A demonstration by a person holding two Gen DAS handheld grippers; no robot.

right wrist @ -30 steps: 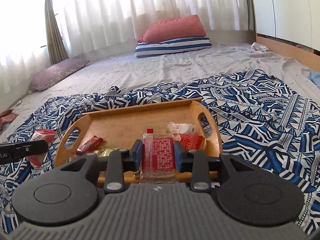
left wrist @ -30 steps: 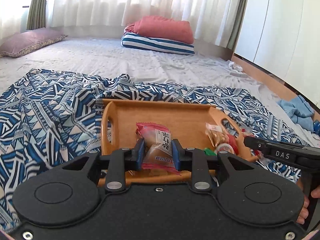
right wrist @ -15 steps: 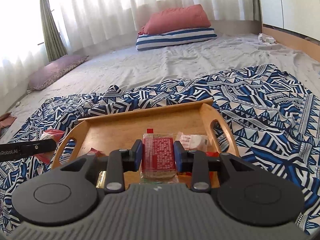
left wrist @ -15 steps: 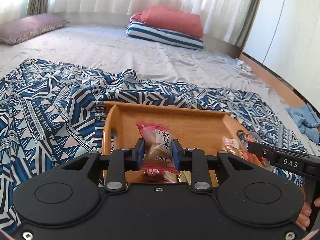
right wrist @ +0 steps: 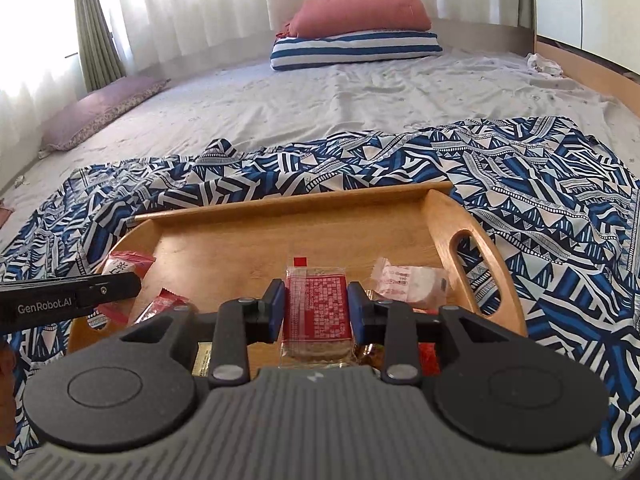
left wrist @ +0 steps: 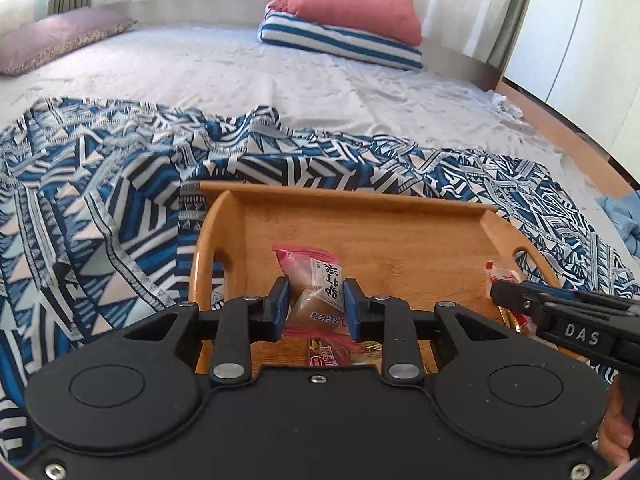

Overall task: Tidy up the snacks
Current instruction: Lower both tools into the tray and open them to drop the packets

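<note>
While the wooden tray (right wrist: 436,216) lies on the blue patterned blanket (right wrist: 560,200), both grippers hang over its near end. The left gripper (left wrist: 316,304) clamps a pink-wrapped snack (left wrist: 316,276); the right gripper (right wrist: 316,312) clamps a red-labelled packet (right wrist: 318,312). A pale wrapped snack (right wrist: 408,282) rests inside the tray by its right handle.
</note>
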